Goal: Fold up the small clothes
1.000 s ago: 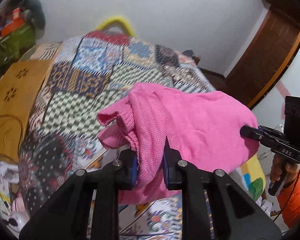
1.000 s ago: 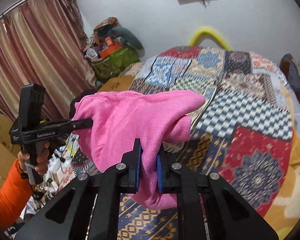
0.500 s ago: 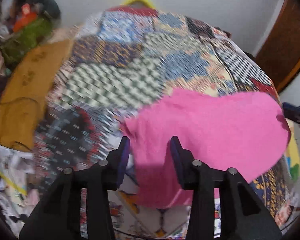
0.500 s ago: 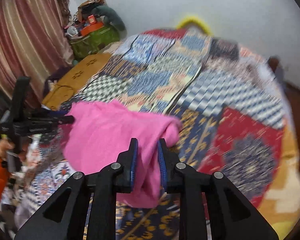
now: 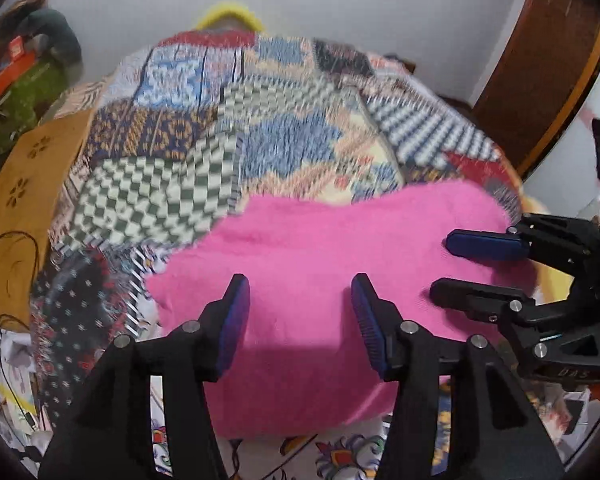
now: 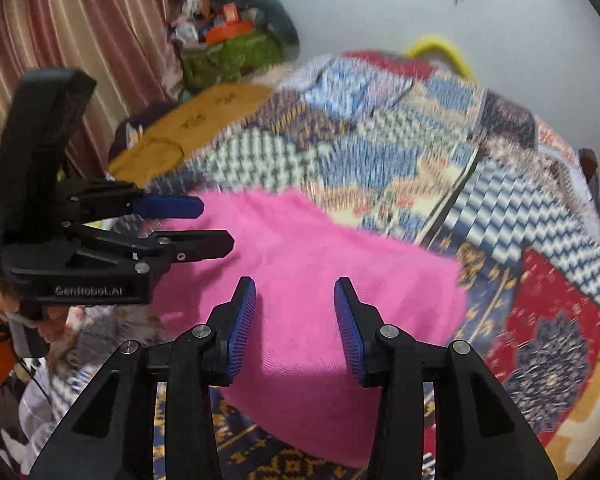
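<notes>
Pink garment [image 5: 324, 280] flat on bed quilt [image 5: 180, 184], long axis left-right, near edge hidden; left gripper [image 5: 300, 320] and right gripper [image 6: 296, 320] jaws wide, empty.

Patchwork quilt [image 5: 228, 152] covers the bed. Striped curtain [image 6: 80, 40] at left w/ green bag [image 6: 232, 60] by wall; brown door [image 5: 540, 80] right.

Probably a bedroom: quilted bed [image 5: 220, 152], curtains [image 6: 60, 40]
</notes>
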### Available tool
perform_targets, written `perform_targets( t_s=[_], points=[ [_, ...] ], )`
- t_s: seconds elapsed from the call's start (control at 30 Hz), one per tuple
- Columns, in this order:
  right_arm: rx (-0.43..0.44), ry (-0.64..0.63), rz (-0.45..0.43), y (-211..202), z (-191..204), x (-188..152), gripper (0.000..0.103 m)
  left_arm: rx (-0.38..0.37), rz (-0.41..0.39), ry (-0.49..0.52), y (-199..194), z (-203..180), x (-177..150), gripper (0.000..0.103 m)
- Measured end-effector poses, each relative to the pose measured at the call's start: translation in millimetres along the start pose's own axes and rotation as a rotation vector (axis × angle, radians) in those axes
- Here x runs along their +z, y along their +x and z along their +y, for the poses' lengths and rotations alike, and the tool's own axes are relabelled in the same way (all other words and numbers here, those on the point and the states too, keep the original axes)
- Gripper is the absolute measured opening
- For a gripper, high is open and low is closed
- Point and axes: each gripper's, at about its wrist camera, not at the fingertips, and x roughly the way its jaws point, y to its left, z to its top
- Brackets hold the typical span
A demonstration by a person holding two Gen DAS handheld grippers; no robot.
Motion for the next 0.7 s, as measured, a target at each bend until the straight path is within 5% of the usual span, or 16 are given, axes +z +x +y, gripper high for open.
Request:
perform_targets(
  t_s=[0.37, 0.7],
  points=[
    [-0.137, 0.123, -0.03, -27, -50, -26, 0.037, 0.15, -0.017, -0.093, -5, 47, -13, 0.053],
    [-0.119, 0.112, -0.309, -140, -6, -15, 0.037, 0.159, -0.293, -0.043, -133, 6, -13, 0.053]
  ],
)
